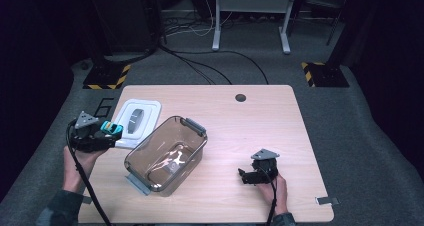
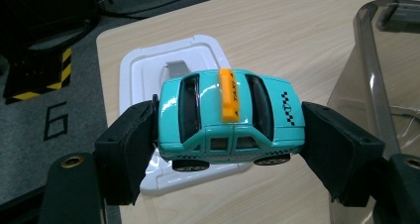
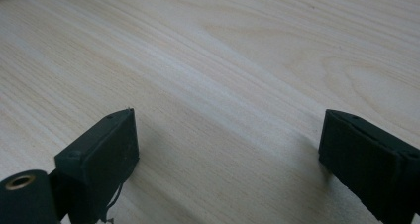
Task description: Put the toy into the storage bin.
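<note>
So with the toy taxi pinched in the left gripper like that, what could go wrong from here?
1. The left gripper pinches the toy taxi only at its two ends, above the white lid; it might pivot or slip.
2. The clear container looks light; bumping its rim could shove it.

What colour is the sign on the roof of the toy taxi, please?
Orange, on the turquoise toy taxi held in the left gripper; the left gripper view shows it best.
</note>
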A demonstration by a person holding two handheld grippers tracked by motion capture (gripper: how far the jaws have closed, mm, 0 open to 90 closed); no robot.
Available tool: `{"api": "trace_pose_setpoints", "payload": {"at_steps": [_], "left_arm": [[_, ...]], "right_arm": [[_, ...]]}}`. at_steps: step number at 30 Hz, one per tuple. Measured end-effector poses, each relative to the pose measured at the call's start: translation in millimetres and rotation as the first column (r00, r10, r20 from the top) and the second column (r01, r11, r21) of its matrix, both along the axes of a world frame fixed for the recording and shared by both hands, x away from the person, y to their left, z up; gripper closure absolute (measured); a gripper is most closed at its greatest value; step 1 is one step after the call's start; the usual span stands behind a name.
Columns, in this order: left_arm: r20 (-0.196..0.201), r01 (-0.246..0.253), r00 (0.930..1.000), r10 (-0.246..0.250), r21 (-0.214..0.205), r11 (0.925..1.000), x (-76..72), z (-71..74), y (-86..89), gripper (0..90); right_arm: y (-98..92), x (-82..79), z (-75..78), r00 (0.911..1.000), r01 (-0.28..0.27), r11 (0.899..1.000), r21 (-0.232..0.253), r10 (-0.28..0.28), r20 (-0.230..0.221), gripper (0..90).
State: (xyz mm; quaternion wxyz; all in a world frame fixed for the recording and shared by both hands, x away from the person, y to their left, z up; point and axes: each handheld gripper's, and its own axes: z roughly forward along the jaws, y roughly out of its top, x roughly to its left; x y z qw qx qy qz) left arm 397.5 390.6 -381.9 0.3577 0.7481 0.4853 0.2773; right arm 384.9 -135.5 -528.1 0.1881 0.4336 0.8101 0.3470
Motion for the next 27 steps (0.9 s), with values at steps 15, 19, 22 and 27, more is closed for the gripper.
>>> {"api": "trace_pose_setpoints", "payload": {"at_steps": [15, 19, 22, 27], "left_arm": [[0.022, 0.054, 0.9983, -0.054, 0.007, 0.9985, 7.9, 26.1, -16.8, 24.3], [0.029, 0.071, 0.9971, -0.071, 0.005, 0.9975, 10.9, 31.1, -22.8, 24.4], [0.025, 0.091, 0.9956, -0.091, -0.001, 0.9959, 12.9, 34.3, -26.9, 24.4], [0.017, 0.12, 0.9927, -0.12, -0.013, 0.9927, 16.4, 38.3, -33.8, 24.4]], "right_arm": [[-0.1, 0.0, 0.0, 1.0, 0.0, 1.0, -0.001, 0.0, 0.001, 7.5], [0.0, 1.0, -0.5, 1.0, -0.002, 1.0, -0.007, 0.002, 0.0, 4.1], [0.9, 1.2, -0.5, 0.9998, 0.013, 1.0, 0.0, -0.013, -0.012, 2.1], [1.4, 1.8, -0.9, 0.9998, 0.016, 1.0, -0.001, -0.016, -0.015, 0.5]]}}
